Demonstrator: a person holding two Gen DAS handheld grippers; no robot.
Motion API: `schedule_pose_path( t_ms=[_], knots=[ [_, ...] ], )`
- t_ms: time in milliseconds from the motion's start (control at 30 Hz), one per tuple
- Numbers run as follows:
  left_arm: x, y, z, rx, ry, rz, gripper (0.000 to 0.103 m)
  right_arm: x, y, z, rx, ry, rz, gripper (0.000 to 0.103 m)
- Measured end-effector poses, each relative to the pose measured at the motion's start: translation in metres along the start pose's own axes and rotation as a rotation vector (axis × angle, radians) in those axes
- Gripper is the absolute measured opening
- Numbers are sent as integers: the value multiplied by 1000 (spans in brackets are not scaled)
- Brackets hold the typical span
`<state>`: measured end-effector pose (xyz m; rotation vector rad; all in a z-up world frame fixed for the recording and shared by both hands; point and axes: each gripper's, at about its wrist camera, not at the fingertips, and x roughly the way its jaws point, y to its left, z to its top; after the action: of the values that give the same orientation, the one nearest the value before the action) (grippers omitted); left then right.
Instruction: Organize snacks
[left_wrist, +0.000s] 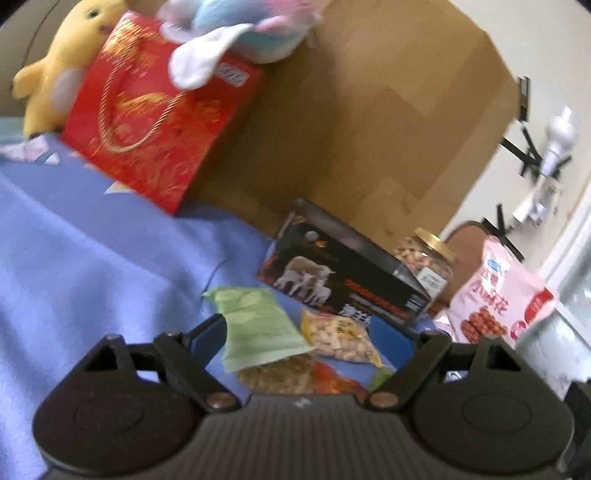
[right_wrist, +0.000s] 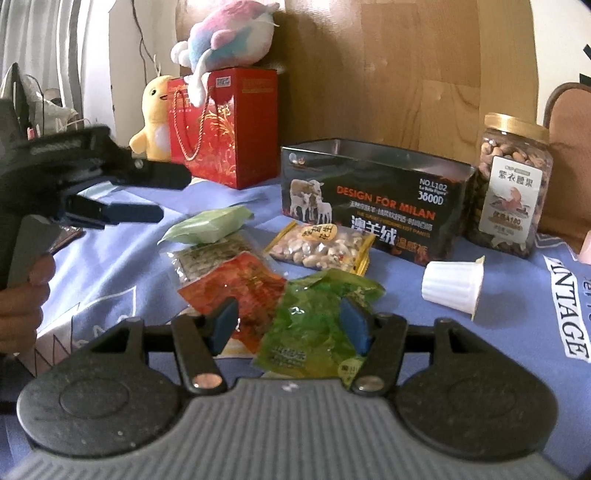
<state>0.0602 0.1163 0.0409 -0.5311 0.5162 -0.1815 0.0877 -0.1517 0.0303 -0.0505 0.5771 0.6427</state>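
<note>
Snack packets lie on a blue cloth: a pale green packet (left_wrist: 258, 328) (right_wrist: 210, 225), a yellow peanut packet (left_wrist: 340, 338) (right_wrist: 321, 245), a clear packet of seeds (right_wrist: 207, 254), a red packet (right_wrist: 240, 288) and a bright green packet (right_wrist: 317, 325). An open black tin (right_wrist: 373, 199) (left_wrist: 343, 280) stands behind them. My left gripper (left_wrist: 301, 338) is open above the packets; it also shows from the side in the right wrist view (right_wrist: 162, 195). My right gripper (right_wrist: 291, 325) is open, its jaws either side of the bright green packet's top.
A nut jar (right_wrist: 511, 184) (left_wrist: 424, 262) stands right of the tin. A white cup (right_wrist: 452, 288) lies on its side. A pink bag (left_wrist: 498, 295), a red gift bag (right_wrist: 225, 125) with plush toys (right_wrist: 229, 33) and a cardboard box (left_wrist: 369, 110) stand behind.
</note>
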Motion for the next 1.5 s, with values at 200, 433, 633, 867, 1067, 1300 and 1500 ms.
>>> schedule_pose_path(
  t_ms=[200, 433, 633, 867, 1067, 1300, 1500],
  knots=[
    [-1, 15, 5, -81, -25, 44, 87, -2, 2, 8, 15, -28, 36, 63],
    [-15, 38, 9, -206, -112, 132, 87, 34, 43, 42, -101, -5, 129, 64],
    [-27, 37, 10, -193, -198, 197, 87, 83, 85, 57, -221, 33, 135, 75],
    [-18, 28, 9, -137, -140, 187, 88, 112, 78, 59, -186, 85, 100, 64],
    [-17, 25, 6, -126, -128, 169, 87, 92, 66, 53, -164, 60, 74, 48],
    [-10, 18, 2, -91, -75, 97, 88, 38, 35, 31, -54, 32, 158, 48],
    [1, 3, -4, -39, 13, -39, 89, 7, 24, 0, -41, 28, 159, 50]
  ],
)
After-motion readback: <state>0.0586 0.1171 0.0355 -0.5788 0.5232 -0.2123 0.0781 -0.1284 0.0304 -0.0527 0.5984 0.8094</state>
